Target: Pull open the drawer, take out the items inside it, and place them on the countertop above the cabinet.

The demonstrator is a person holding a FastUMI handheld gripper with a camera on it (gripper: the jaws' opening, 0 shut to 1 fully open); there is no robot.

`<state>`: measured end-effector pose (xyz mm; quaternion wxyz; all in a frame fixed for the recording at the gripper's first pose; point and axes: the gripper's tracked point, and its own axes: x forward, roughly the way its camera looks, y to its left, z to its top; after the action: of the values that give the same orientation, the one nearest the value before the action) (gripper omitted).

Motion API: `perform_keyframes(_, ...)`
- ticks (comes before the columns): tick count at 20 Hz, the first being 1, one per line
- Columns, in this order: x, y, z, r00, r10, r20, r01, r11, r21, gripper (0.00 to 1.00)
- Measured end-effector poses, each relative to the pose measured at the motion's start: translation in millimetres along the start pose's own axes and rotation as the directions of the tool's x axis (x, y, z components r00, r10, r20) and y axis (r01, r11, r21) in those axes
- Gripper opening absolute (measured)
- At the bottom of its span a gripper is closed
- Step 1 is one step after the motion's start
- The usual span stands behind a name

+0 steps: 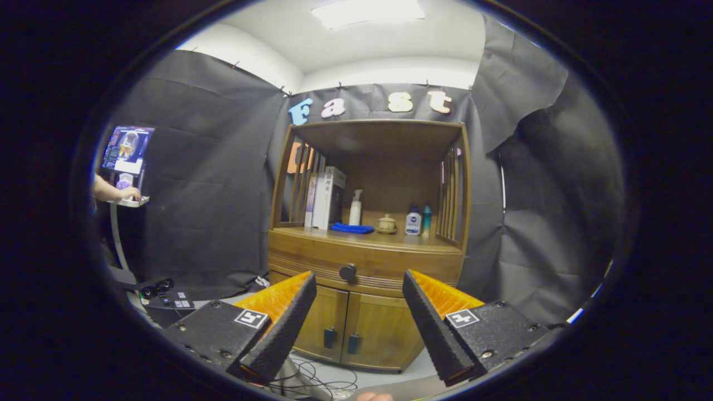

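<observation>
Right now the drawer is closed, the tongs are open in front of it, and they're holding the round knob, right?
Not quite. In the gripper view the drawer is closed and the tongs are open, but they hold nothing: the round knob sits beyond the fingertips, untouched.

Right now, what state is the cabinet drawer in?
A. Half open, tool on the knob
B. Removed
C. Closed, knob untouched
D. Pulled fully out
C: the drawer sits flush with the cabinet front, and the open tool is apart from its knob.
</observation>
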<state>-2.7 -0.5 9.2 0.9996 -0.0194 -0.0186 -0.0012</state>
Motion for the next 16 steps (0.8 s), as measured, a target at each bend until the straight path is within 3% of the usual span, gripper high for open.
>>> perform_keyframes(7,13.5,0.8,12.7,0.998,-0.001,0.058,-0.001,1.000,0.023,1.00)
perform_keyframes(16,105.9,9.1,-30.2,0.996,-0.069,-0.048,0.072,0.995,0.062,1.00)
